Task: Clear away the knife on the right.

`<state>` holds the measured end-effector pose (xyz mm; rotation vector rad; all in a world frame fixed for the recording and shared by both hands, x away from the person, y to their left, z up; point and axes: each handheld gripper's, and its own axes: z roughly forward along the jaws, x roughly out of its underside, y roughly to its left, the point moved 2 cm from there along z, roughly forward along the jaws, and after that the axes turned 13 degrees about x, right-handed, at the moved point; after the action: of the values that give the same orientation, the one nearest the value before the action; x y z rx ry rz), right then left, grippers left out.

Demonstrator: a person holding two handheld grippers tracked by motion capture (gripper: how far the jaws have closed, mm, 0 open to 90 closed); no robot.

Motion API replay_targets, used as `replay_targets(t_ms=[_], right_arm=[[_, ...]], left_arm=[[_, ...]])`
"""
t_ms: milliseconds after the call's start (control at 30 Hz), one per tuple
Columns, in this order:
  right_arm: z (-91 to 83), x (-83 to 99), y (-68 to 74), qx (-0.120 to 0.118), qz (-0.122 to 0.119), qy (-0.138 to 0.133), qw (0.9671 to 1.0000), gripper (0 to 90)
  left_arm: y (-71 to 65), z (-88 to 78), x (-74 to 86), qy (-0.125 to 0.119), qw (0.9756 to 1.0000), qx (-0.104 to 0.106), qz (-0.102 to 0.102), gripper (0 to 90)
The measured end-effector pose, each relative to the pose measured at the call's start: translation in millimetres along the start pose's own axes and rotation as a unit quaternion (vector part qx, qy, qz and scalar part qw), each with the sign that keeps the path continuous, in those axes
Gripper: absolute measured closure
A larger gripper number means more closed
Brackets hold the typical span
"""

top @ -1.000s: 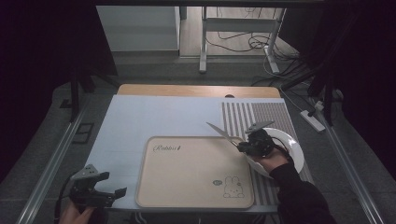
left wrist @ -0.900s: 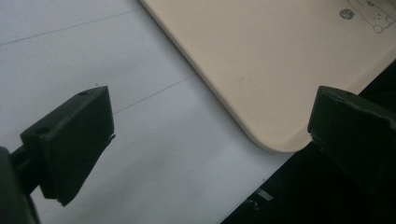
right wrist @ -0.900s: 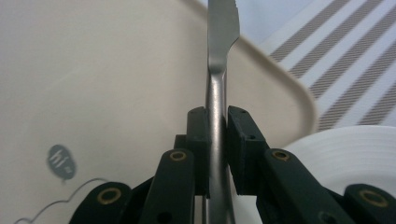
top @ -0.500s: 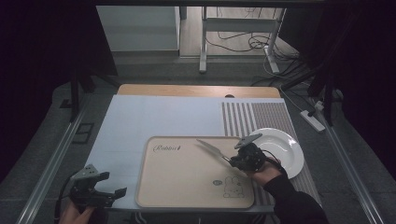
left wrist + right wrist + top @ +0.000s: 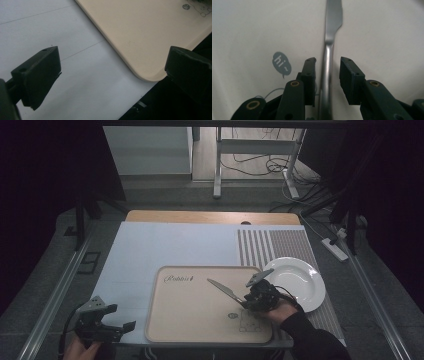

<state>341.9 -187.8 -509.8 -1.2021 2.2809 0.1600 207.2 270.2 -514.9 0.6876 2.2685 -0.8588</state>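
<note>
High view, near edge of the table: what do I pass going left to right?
Left tool with its jaws apart → beige tray → knife over the tray → right tool at the knife's handle → white plate.

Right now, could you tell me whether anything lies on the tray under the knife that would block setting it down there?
Nothing visible does. The knife, between the right tool's jaws, hangs over bare tray; the plate sits off to its side.
</note>
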Motion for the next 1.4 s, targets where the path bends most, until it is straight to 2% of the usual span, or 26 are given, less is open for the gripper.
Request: replay_targets(t_ms=[67,133,233,400,567,633,700,1000,1300,1400], right_arm=[[-2.2,-5.7,-1.6,0.0,-0.007,-0.009,0.9999,80.2],[-1.7,-12.9,-1.3,-0.016,-0.02,-0.016,0.9995,90.0],[5.8,-28.1,3.4,-0.026,-0.031,-0.014,0.9991,90.0],[28.0,-53.4,13.5,-0.03,-0.055,-0.003,0.9981,90.0],[47.4,-63.3,19.4,-0.026,-0.074,0.014,0.9968,90.0],[50.5,-63.3,17.6,-0.025,-0.078,0.012,0.9966,90.0],[51.1,-62.9,14.7,-0.026,-0.07,0.01,0.9971,90.0],[40.7,-46.9,-2.4,0.006,-0.055,0.025,0.9982,90.0],[29.5,-28.2,-13.7,0.008,-0.036,0.028,0.9989,90.0],[25.8,-21.7,-17.3,0.002,-0.026,0.028,0.9993,90.0]], left_arm=[[0.1,0.2,-0.1,0.0,1.0,0.0,0.0,1.5],[0.1,0.3,-0.2,0.0,1.0,0.0,-0.001,1.5],[0.1,0.4,-0.2,0.0,1.0,-0.001,-0.001,1.5],[0.3,-0.2,0.2,0.0,1.0,0.0,-0.001,1.5],[0.2,-0.6,0.5,-0.001,1.0,0.0,0.001,1.5],[0.0,-0.4,0.4,-0.001,1.0,0.0,0.0,1.5],[-0.1,-0.3,0.3,-0.001,1.0,0.0,0.001,1.5],[0.0,-0.2,0.2,0.0,1.0,0.0,0.001,1.5],[-0.1,0.0,0.1,0.001,1.0,-0.001,0.002,1.6],[-0.1,0.1,0.1,0.001,1.0,-0.001,0.001,1.6]])
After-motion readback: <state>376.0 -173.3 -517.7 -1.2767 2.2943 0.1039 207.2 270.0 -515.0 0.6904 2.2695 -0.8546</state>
